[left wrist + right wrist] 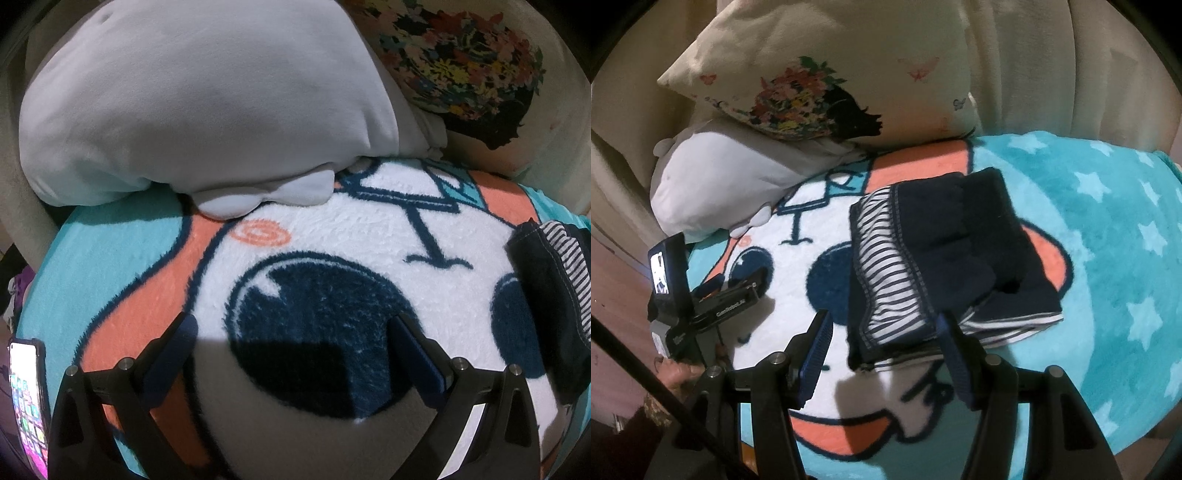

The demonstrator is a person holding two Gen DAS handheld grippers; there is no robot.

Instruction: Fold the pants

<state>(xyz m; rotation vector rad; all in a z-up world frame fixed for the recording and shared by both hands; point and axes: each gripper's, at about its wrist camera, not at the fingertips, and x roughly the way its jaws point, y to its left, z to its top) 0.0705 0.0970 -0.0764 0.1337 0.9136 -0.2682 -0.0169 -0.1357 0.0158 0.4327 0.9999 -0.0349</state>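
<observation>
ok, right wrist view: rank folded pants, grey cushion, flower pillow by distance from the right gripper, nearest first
From the right gripper, jaws open:
1. folded pants, just ahead, near edge beside the right finger, lying on the blanket.
2. grey cushion, farther back on the left.
3. flower pillow, farthest, at the back, resting over the cushion's rear edge.

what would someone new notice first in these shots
The bright cartoon blanket, teal with white stars and a big-eyed face, fills both views. On it, in the right wrist view, lie the folded navy pants with a striped lining showing, just ahead of the right gripper, whose jaws are open. Behind sit a grey plush pillow and a floral pillow, and the left gripper hangs open over one dark eye.
</observation>
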